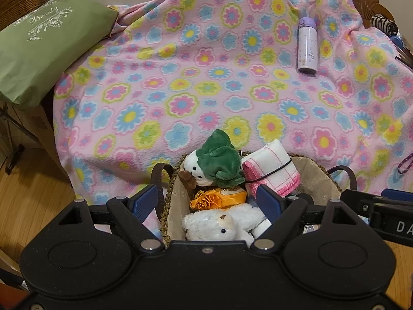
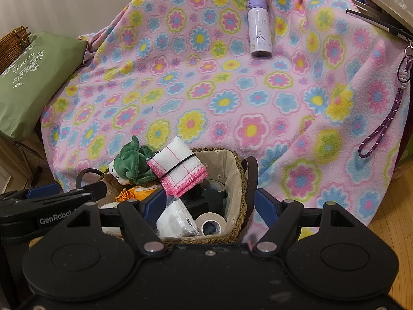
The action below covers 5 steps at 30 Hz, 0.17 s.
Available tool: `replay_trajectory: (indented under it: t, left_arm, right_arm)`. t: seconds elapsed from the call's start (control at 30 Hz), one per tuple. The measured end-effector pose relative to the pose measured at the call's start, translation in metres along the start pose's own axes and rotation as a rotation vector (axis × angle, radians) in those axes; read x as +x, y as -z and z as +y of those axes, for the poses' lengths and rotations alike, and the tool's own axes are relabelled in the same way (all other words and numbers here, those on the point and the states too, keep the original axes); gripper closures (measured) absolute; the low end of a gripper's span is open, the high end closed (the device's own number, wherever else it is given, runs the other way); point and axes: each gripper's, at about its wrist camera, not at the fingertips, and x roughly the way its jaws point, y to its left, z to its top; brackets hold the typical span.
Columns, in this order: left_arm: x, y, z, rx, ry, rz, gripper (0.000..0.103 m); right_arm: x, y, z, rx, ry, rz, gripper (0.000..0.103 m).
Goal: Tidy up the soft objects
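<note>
The flowered blanket (image 1: pixel 206 77) at twelve o'clock lies spread, unfolded. At six, my basket (image 2: pixel 236 180) already holds the green plush (image 1: pixel 219 160), white plush (image 1: pixel 219 226) and banded cloth (image 1: pixel 271 166). My left gripper (image 1: pixel 206 201) and right gripper (image 2: pixel 206 204) hover half-open, empty.

The left gripper (image 1: pixel 209 201) is showing a broad matte black body with two round raised discs, one at each side, and triangular cut-outs above them. Silver round pins are sitting at the joints of its black linkage arms, and a small screw is sitting at the middle of the top edge. Its fingers (image 1: pixel 144 201) are wearing dark blue ribbed pads. The right gripper (image 2: pixel 209 201) is looking the same: black body, two discs, silver pins, blue pads (image 2: pixel 265 204), with faint dust specks on its surface. Each one is carrying white lettering on its black side, where "GenRobot" is reading in the right wrist view.
</note>
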Motion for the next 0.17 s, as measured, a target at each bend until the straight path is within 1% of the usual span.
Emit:
replay_trajectory:
  t: [0.17]
  left_arm:
    - [0.0005,-0.0001,-0.0003,0.002,-0.001,0.002,0.023]
  right_arm:
    - [0.0006,-0.0004,0.0,0.001,-0.001,0.002,0.028]
